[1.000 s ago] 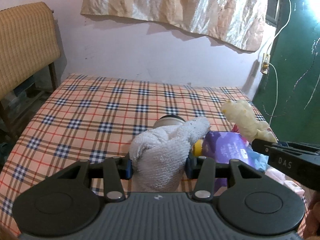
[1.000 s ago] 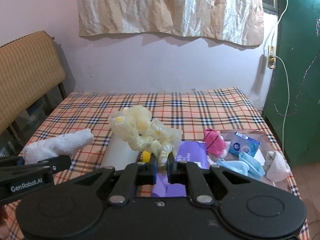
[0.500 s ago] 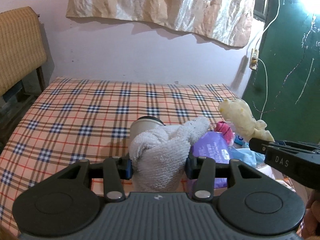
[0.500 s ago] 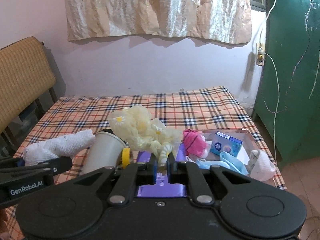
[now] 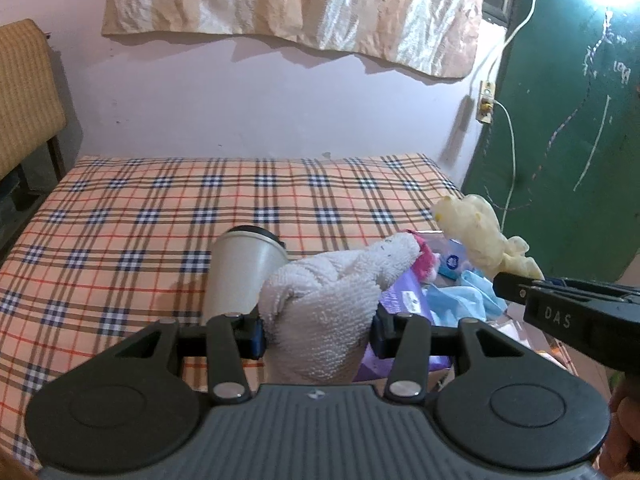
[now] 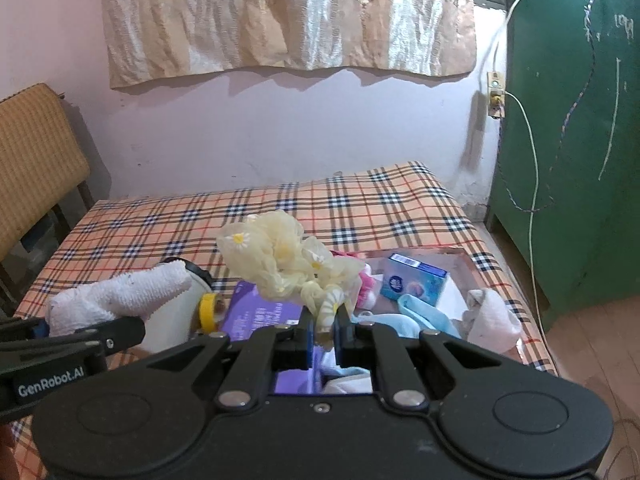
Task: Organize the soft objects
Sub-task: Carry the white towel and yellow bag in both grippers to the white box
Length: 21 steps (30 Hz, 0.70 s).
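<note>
Plaid-covered bed (image 5: 160, 216) against a pink wall; left gripper (image 5: 316, 330) clamps a white towel (image 5: 332, 292), right gripper (image 6: 323, 330) pinches yellow cloth (image 6: 280, 260).

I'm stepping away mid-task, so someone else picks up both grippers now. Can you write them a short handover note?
Left gripper: shut on a rolled white towel, held above the plaid bed.
Right gripper: shut on a pale yellow daisy-print cloth, also in the air.
On the bed: shiny tray holding a pink cloth, light blue cloth, white sock, blue box and purple packet; a white tumbler lies left of it.
Done: both soft items picked up.
Left: set both down, probably with the other soft things.
</note>
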{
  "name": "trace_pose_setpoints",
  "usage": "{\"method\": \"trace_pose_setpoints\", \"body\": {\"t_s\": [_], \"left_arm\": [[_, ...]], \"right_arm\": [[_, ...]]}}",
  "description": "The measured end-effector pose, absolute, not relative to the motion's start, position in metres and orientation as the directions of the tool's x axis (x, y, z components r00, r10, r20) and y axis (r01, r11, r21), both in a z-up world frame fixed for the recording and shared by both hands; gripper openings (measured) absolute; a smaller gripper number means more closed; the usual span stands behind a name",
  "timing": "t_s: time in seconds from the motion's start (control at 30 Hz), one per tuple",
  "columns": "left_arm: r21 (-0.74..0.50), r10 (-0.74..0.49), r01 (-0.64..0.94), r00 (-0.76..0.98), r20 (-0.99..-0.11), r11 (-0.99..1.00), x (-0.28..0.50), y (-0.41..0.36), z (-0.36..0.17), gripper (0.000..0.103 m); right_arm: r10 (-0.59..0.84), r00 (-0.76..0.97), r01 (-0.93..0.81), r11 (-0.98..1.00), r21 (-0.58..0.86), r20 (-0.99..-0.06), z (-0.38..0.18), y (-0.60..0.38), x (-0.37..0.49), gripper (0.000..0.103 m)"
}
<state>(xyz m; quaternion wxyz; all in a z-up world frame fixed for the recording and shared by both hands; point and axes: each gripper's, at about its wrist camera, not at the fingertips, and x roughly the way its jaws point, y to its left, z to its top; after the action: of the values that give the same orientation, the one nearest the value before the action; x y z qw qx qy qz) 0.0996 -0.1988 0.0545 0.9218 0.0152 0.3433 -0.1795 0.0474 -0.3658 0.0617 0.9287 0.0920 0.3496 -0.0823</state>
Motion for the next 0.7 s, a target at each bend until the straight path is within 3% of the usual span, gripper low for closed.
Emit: {"method": "trace_pose_setpoints", "body": {"t_s": [0.7], "left_arm": [[-0.112, -0.411, 0.457, 0.633, -0.655, 0.882, 0.096, -0.264, 0.036, 0.048]], "right_arm": [[-0.162, 0.701, 0.324, 0.94, 0.107, -0.694, 0.04, -0.431, 0.032, 0.011]]}}
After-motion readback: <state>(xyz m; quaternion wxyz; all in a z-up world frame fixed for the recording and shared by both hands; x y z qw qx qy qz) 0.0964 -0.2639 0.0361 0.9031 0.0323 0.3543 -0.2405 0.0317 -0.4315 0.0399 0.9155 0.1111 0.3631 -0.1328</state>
